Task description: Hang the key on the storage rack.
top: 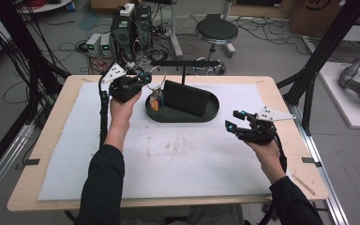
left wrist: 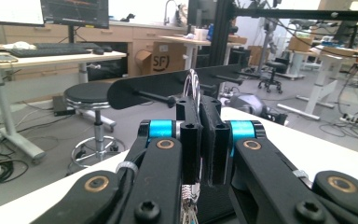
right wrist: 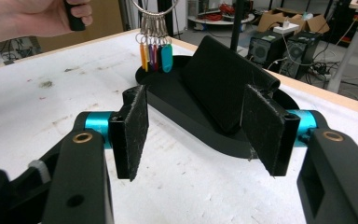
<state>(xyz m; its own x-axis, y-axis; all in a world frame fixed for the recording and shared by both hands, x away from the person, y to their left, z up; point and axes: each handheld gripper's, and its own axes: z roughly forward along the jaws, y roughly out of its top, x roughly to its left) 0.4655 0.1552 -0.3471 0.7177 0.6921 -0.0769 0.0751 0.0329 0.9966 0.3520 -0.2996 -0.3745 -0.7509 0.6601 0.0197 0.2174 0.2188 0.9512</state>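
While a person's left claw [top: 143, 78] stays out of it no longer, pinched tight on a metal key ring [right wrist: 154, 6], a bunch of coloured key tags [right wrist: 154, 56] dangles beneath it over the left end of a black oval tray [top: 168, 117] on the white-covered counter [top: 75, 154]. From the left gripper view the ring [left wrist: 192, 84] stands edge-on between the pressed-together pads, with the pegs of a black hanging rack [left wrist: 168, 86] just beyond. The right claw [top: 234, 120] waits well apart near the counter's right side, its pads spread with nothing between them, facing the tray and the slanted black block [right wrist: 223, 88] inside it. By the look of things the keys are being carried toward the rack [top: 185, 63]; the next move would call for lining the ring's opening up with a peg and slipping it on before letting go.
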